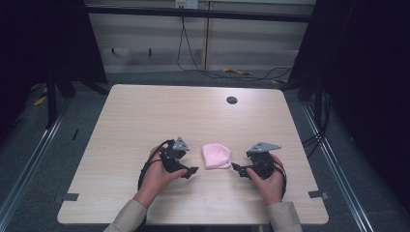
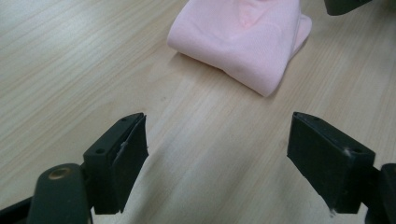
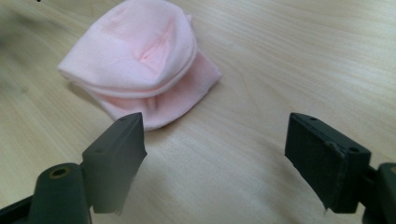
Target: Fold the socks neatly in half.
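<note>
A folded pink cloth (image 1: 216, 155) lies on the wooden table (image 1: 145, 121), between the two hands. My left gripper (image 1: 192, 171) sits just left of it, jaws open and empty, pointing toward the cloth (image 2: 243, 39). On the other side, my right gripper (image 1: 235, 167) points left at the cloth (image 3: 140, 65); its jaws stand wide with nothing between them. Neither gripper touches the fabric. A dark tip of the right gripper (image 2: 343, 5) shows past the cloth in the left gripper view.
A small round dark hole (image 1: 232, 100) is set in the table near its far edge. Cables (image 1: 203, 67) run across the floor behind the table. Metal rails (image 1: 34, 159) flank both sides.
</note>
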Available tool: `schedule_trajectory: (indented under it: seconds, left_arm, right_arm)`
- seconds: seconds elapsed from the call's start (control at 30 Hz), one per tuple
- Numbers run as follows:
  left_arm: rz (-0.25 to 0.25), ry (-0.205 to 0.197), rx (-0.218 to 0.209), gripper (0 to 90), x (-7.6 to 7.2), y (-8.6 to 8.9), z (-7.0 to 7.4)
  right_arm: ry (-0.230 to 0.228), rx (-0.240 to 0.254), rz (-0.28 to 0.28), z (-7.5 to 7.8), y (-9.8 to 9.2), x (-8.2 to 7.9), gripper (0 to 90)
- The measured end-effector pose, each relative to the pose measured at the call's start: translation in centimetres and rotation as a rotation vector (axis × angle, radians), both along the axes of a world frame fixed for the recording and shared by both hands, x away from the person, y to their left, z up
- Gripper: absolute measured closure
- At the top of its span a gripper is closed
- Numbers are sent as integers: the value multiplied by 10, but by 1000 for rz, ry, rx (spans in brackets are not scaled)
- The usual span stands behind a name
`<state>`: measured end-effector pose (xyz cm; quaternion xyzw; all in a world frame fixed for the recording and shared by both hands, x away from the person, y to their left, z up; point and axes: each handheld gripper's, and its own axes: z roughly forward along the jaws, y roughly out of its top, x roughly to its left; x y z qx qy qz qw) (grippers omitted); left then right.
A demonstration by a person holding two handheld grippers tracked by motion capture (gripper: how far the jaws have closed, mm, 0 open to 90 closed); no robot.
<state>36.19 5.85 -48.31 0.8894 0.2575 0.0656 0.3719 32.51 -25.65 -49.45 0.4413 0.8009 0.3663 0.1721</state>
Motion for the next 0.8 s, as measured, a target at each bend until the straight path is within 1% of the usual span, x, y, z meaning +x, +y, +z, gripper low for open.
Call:
schedule_trajectory:
  seconds: [0.07, 0.1, 0.13, 0.17, 0.23, 0.33, 0.5, 0.7, 0.73, 0.8]
  left_arm:
    - [7, 4, 2, 199, 0, 2, 0]
    - [4, 0, -2, 200, 1, 3, 0]
    - [2, 2, 4, 199, 1, 4, 1]
    - [9, 3, -5, 199, 1, 4, 0]
    - [0, 6, 1, 198, 1, 6, 0]
    - [10, 6, -12, 198, 1, 9, -2]
    - [17, 10, -1, 197, 2, 15, -5]
    - [33, 5, -10, 192, 2, 22, -8]
    - [32, 14, -9, 189, 2, 23, -8]
    - [30, 11, -5, 188, 2, 25, -9]
  right_arm:
    - [-1, -4, 3, 0, 0, -2, 198]
    - [1, -7, 8, 0, 0, -3, 195]
    - [4, -8, 6, 0, 0, -4, 194]
    - [2, -10, 9, 0, -1, -4, 194]
    - [10, -10, 8, 0, -1, -5, 192]
    - [10, -8, 13, 0, -1, -6, 190]
    - [11, -16, 22, 0, 0, -9, 184]
    - [18, -19, 29, 0, -4, -11, 185]
    - [20, -19, 26, 0, -4, -11, 184]
    - [26, -14, 25, 0, -6, -12, 183]
